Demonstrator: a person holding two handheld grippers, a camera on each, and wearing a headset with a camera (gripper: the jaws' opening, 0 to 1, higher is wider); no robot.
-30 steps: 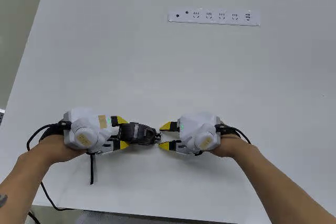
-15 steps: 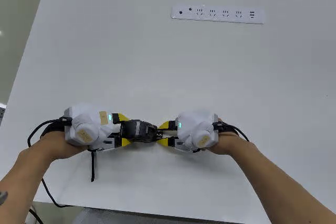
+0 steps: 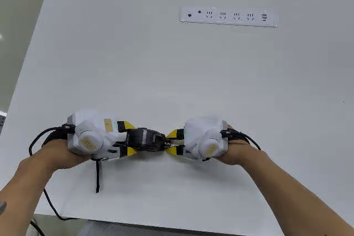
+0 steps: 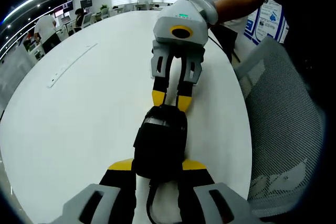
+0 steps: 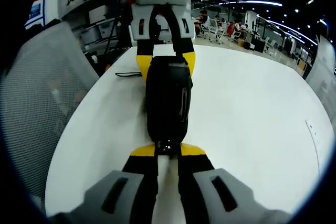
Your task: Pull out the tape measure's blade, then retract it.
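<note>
A black tape measure lies low on the white table near its front edge. My left gripper is shut on the case's rear end, with the yellow-tipped jaws on either side of the case. My right gripper faces it from the right. Its jaws are closed in on the blade's end hook at the front of the case. In the left gripper view the right gripper touches the case's far end. In the right gripper view the left gripper holds the far end. No length of blade shows between case and hook.
A white power strip lies at the far side of the table. A black cable trails from the left gripper over the front edge. A mesh chair stands beside the table.
My right gripper has slid left up to the tape measure's front, and its jaws have narrowed onto the hook. The left gripper keeps its hold on the case.
</note>
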